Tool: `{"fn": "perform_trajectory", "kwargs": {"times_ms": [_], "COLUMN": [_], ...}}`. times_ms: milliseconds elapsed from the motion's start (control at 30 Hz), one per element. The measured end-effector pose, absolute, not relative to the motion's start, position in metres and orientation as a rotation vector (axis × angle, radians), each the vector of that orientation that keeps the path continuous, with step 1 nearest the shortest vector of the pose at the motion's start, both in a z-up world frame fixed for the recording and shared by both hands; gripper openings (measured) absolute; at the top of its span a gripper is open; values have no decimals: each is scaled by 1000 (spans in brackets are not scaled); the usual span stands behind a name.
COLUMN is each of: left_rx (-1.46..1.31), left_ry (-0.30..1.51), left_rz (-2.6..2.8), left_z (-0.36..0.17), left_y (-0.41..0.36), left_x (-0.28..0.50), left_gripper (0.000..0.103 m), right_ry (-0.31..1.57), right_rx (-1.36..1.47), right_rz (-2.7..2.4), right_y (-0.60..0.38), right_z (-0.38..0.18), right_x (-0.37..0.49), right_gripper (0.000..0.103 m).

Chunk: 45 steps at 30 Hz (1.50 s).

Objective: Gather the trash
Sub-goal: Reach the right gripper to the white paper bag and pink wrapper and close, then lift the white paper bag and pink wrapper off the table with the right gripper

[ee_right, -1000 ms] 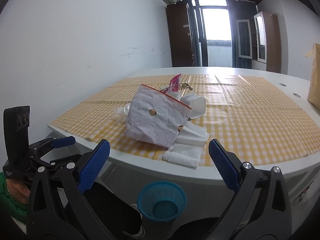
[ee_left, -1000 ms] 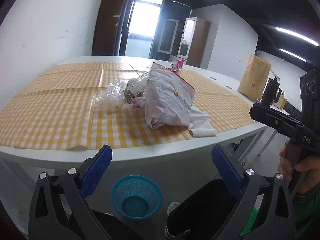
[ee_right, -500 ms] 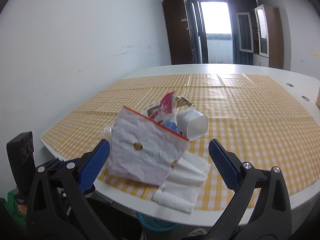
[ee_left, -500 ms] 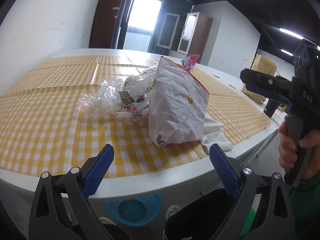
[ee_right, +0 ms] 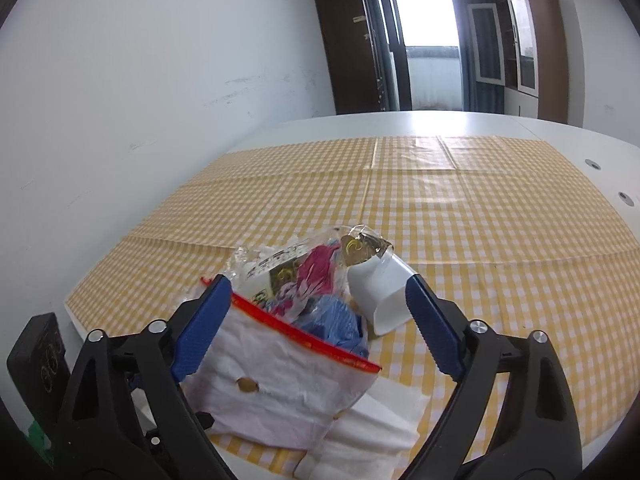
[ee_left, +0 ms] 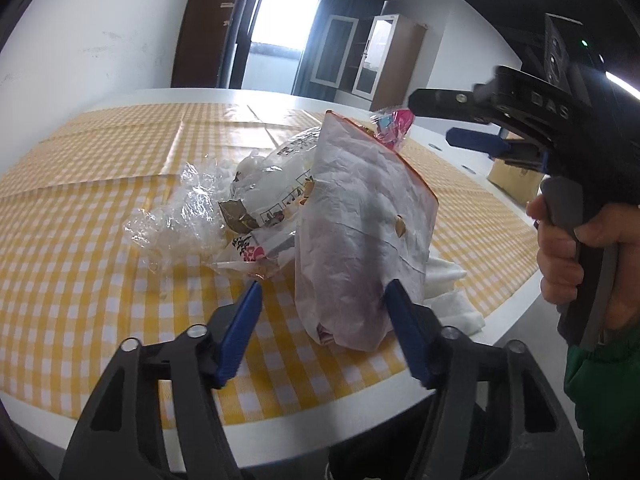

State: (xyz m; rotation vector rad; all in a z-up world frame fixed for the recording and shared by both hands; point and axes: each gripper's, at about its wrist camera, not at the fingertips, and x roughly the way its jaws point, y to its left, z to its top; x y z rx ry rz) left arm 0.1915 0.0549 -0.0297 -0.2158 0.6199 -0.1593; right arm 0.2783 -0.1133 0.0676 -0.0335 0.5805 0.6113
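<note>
A pile of trash lies on the yellow checked tablecloth [ee_left: 80, 240]. A crumpled white bag with a red top edge [ee_left: 360, 232] stands upright, with clear plastic wrap [ee_left: 176, 216], printed wrappers [ee_left: 272, 200] and white tissues [ee_left: 448, 292] beside it. My left gripper [ee_left: 324, 328] is open, its blue pads at the bag's lower sides. My right gripper [ee_right: 316, 316] is open above the bag's red edge [ee_right: 304, 336], over pink and blue wrappers [ee_right: 320, 276] and a tipped white cup [ee_right: 380, 292]. It also shows in the left wrist view [ee_left: 472, 120].
The white table edge [ee_left: 280, 432] runs just below the left gripper. A cardboard box [ee_left: 516, 184] stands far right. Wardrobes and a bright door [ee_right: 432, 40] are at the back. The far cloth [ee_right: 480, 184] carries nothing.
Both grippers rose and moved forward over the table to the bag. The left jaws narrowed around its base. The blue basket under the table dropped out of view.
</note>
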Motion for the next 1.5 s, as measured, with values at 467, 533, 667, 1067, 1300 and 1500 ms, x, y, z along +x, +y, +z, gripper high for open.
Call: {"fn": "perform_trajectory", "kwargs": {"times_ms": [467, 533, 667, 1067, 1300, 1500], "left_rx": [-256, -271, -263, -220, -225, -224], "left_ry": [608, 599, 564, 511, 502, 509], "left_rz": [-220, -237, -263, -201, -161, -119], "left_z": [-32, -29, -17, 4, 1, -2], "left_y": [51, 51, 49, 64, 77, 87], "left_x": [180, 171, 147, 70, 32, 2], "left_gripper": [18, 18, 17, 17, 17, 16], "right_ry": [646, 629, 575, 410, 358, 341], "right_rx": [-74, -64, -50, -80, -82, -103], "right_rz": [583, 588, 588, 499, 463, 441], "right_y": [-96, -99, -111, -156, -179, -193], "right_z": [52, 55, 66, 91, 89, 75], "right_x": [293, 288, 270, 197, 158, 125], "right_gripper": [21, 19, 16, 15, 15, 15]}}
